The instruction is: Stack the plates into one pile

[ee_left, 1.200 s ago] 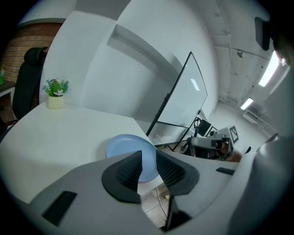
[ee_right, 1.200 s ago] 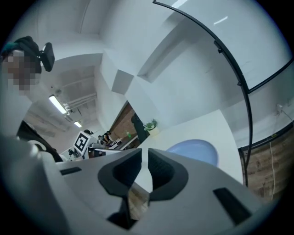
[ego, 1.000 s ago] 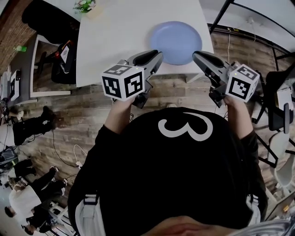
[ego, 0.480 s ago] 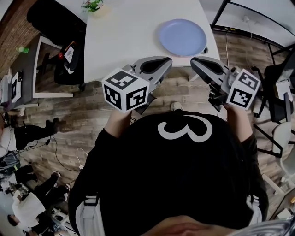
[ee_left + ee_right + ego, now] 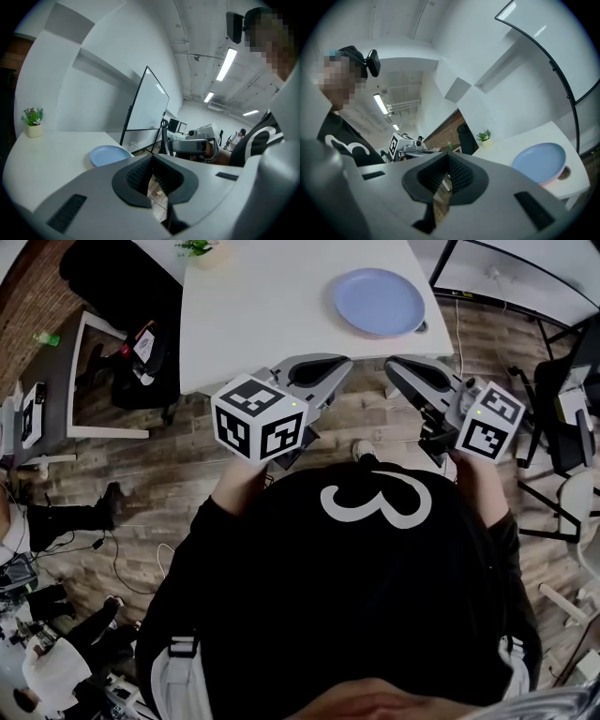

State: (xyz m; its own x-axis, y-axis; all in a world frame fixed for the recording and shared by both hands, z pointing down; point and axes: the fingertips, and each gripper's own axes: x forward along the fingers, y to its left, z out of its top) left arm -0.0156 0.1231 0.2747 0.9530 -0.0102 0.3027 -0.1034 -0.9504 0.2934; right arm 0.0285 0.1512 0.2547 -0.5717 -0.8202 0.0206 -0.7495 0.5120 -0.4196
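The left gripper is squeezed tight with nothing in it. It is held over the wood floor at about 11 o'clock from the person's chest, off the white table, likely because no plate is left for it to carry. The blue plate lies far up at 1 o'clock by the table's right corner, and the right gripper view shows a pink edge peeking out under it, so I think the pile is made. The right gripper, close in at 1 o'clock, is squeezed tight and empty too, since its job looks done.
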